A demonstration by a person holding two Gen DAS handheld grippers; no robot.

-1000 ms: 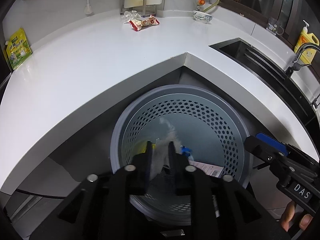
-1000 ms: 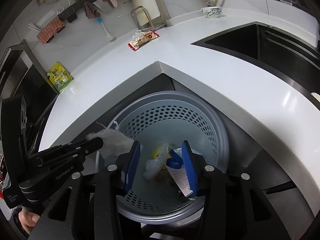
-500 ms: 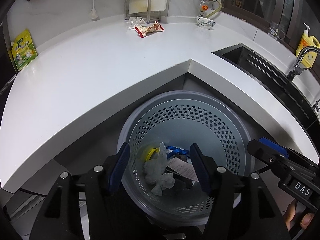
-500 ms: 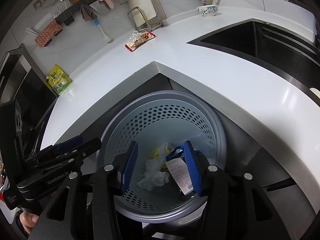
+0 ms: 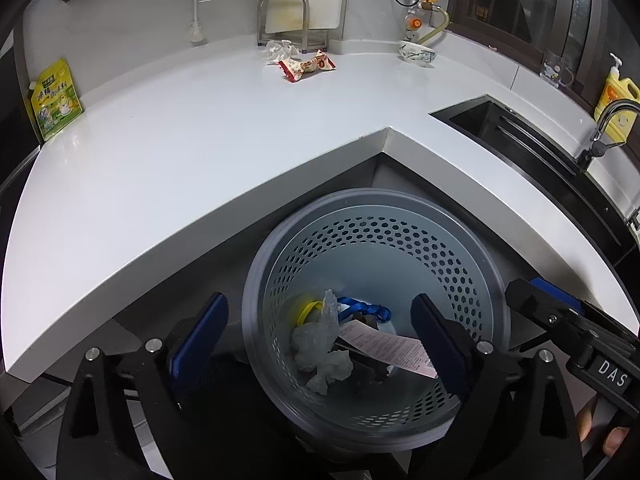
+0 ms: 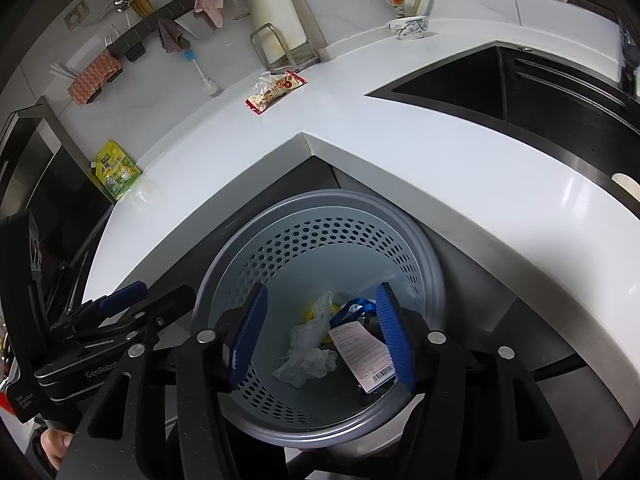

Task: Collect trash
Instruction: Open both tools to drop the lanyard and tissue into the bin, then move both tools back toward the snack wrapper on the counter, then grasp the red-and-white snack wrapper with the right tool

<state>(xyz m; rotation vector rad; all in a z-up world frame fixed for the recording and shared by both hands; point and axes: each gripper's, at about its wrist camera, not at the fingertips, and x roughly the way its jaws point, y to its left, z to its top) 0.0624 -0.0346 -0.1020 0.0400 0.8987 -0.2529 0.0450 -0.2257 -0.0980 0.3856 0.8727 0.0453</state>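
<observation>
A grey perforated bin (image 5: 476, 264) (image 6: 432, 272) stands on the floor below the counter corner. Inside lie a crumpled white tissue (image 5: 328, 364) (image 6: 308, 364), a receipt (image 5: 388, 348) (image 6: 364, 356), a blue wrapper and something yellow. My left gripper (image 5: 316, 340) is wide open and empty above the bin. My right gripper (image 6: 320, 336) is open and empty above the bin too. A red snack wrapper (image 5: 306, 66) (image 6: 276, 90) and a crumpled tissue (image 5: 278, 50) lie at the back of the white counter (image 5: 200, 140).
A green pouch (image 5: 54, 98) leans at the counter's left end. A bowl (image 5: 418, 54), a metal rack (image 5: 284, 20), a black sink (image 5: 520, 136) with tap and a yellow soap bottle (image 5: 616, 100) stand at the back and right.
My left gripper opened and let go of the white tissue, which fell into the bin. Both grippers have risen a little above the bin.
</observation>
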